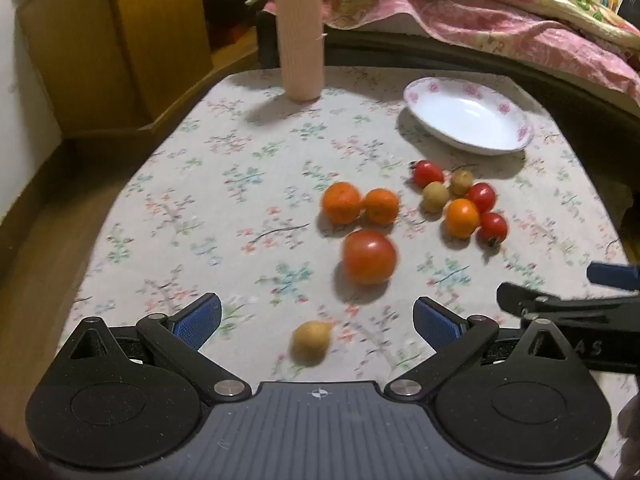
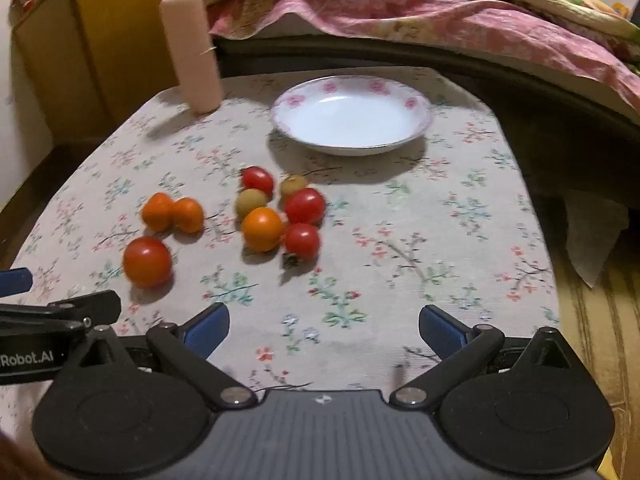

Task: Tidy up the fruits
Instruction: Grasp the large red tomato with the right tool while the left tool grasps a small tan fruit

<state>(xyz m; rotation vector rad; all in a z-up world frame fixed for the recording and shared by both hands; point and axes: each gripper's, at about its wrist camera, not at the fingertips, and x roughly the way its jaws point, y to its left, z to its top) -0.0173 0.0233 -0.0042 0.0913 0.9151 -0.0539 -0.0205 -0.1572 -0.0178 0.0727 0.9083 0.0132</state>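
Nearest the wide-open, empty left gripper (image 1: 316,318), a small yellow fruit (image 1: 310,341) lies just ahead between its fingers. Right gripper (image 2: 324,330) gapes empty too. Nothing sits in the plate (image 2: 420,114) beyond; closing on that fruit seems next.

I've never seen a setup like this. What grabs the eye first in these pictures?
Bright fruit is scattered mid-table on the floral cloth: a large red tomato nearest, two oranges behind it, and a tight cluster of cherry tomatoes and small yellowish fruits to their right. Beyond them sits an empty white plate with a pink-flowered rim. In front, the left gripper and right gripper have their blue-padded fingers spread wide, holding nothing.
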